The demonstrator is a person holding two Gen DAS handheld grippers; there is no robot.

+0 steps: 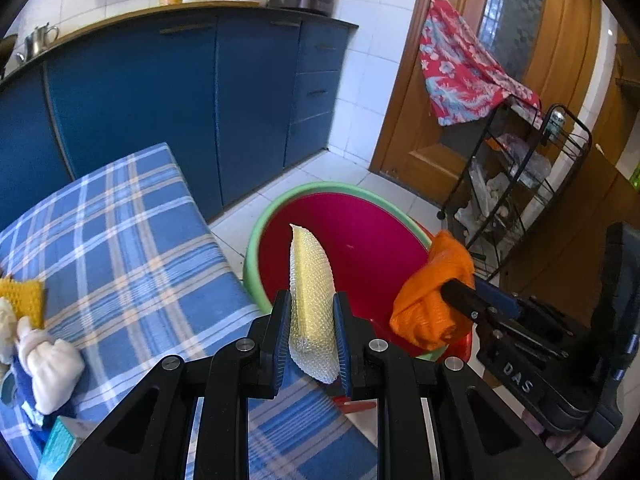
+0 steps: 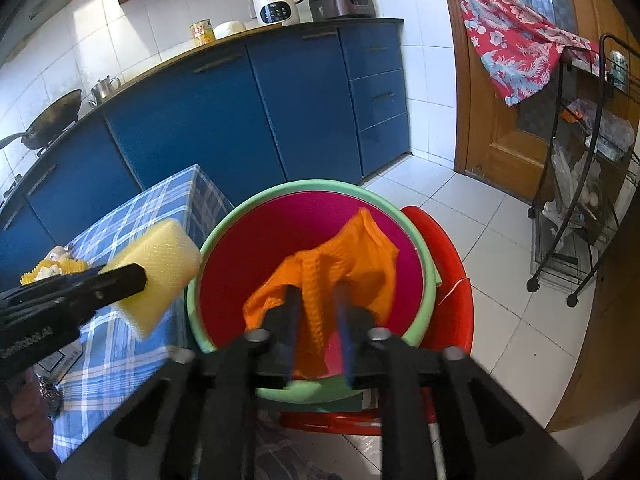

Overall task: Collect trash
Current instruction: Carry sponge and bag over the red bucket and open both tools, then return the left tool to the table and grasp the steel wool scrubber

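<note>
A red basin with a green rim point(image 1: 280, 200) point(image 2: 304, 184) stands on a red stool point(image 2: 452, 280) beside the table. My left gripper point(image 1: 312, 300) point(image 2: 138, 276) is shut on a pale yellow foam net sleeve point(image 1: 312, 276) point(image 2: 160, 260), held at the basin's left rim. My right gripper point(image 2: 318, 296) point(image 1: 448, 292) hangs over the basin. A crumpled orange net bag point(image 2: 352, 256) point(image 1: 424, 304) sits between its fingers, which stand slightly apart from it and do not seem to pinch it. The basin's bottom looks bare.
The table with a blue plaid cloth point(image 1: 120, 240) is on the left and carries a yellow paper cup liner point(image 1: 24, 296), white crumpled tissue point(image 1: 48, 364) and a foil ball point(image 2: 50, 394). Blue cabinets point(image 1: 160, 100) stand behind. A black wire cart point(image 1: 520, 168) stands on the right by a wooden door.
</note>
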